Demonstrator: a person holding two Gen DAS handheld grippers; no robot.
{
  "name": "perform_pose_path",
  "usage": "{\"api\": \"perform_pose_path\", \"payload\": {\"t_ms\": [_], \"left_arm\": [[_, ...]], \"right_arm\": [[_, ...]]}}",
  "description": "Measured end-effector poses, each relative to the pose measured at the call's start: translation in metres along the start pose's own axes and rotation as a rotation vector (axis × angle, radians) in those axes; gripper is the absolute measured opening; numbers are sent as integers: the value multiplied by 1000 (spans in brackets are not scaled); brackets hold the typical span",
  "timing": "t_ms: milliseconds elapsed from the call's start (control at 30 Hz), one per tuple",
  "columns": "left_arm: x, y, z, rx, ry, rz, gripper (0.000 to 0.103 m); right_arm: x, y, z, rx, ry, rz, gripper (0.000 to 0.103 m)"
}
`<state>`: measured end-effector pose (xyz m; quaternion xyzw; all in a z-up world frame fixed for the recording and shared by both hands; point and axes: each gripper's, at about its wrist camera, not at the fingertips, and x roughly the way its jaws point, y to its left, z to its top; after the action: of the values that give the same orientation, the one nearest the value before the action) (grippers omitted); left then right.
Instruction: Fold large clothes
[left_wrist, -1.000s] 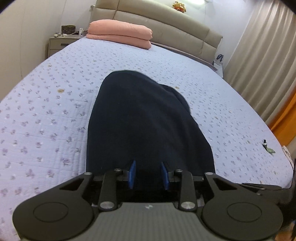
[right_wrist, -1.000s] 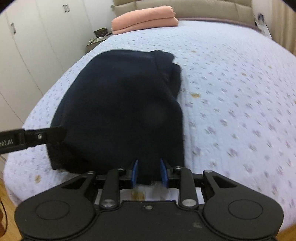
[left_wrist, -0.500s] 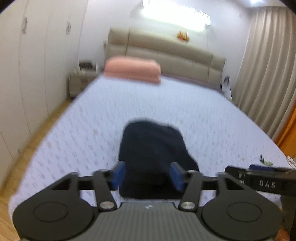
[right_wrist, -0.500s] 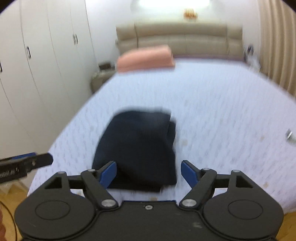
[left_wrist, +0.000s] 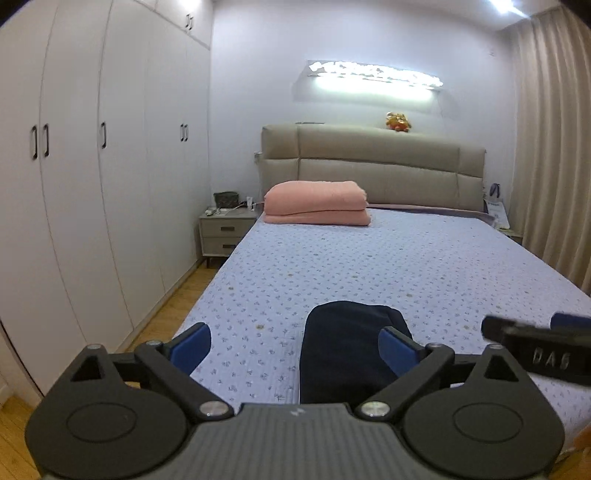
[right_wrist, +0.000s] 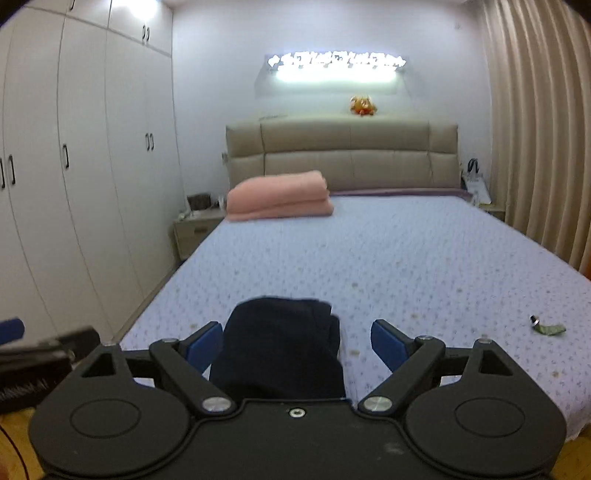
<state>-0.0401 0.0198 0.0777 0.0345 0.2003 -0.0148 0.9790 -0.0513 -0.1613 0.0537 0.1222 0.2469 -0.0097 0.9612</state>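
Both grippers, left (left_wrist: 293, 345) and right (right_wrist: 296, 341), gape apart, held above the folded dark navy garment (right_wrist: 280, 345) on the lilac floral quilted bed (right_wrist: 406, 258).

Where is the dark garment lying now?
In both wrist views the dark garment lies folded at the bed's foot edge, toward the wardrobe side, far from the pink blanket.

The dark navy garment (left_wrist: 347, 347) (right_wrist: 280, 343) lies folded into a compact, rounded rectangle, flat on the lilac floral bed (left_wrist: 369, 266) near its foot edge, at 6 o'clock in both views.
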Motion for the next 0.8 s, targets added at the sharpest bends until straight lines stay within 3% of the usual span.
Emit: {"api": "perform_pose_path", "payload": {"t_ms": [100,267,367,433,567,700,800], "left_arm": [[18,0,-5,-15,38,27,99],[55,0,-20,-78,140,-10,98],[71,-11,-28,-26,167,68,98],[78,-19,-30,17,180,83,98],[88,-29,-30,60,211,37,98],[100,-29,-32,53,235,83,98],[107,-26,-36,35,268,72,98]], "right_arm": [[16,2,-6,-41,32,-22,103],[57,4,-27,-92,170,-45,103],[75,-2,-39,-82,247,-62,103],[83,-6,-46,-59,286,-49,103],[91,-9,-49,-32,319,-41,103],[95,-11,-48,-37,320,-44,103],[103,-14,-51,-25,337,-45,103]]}}
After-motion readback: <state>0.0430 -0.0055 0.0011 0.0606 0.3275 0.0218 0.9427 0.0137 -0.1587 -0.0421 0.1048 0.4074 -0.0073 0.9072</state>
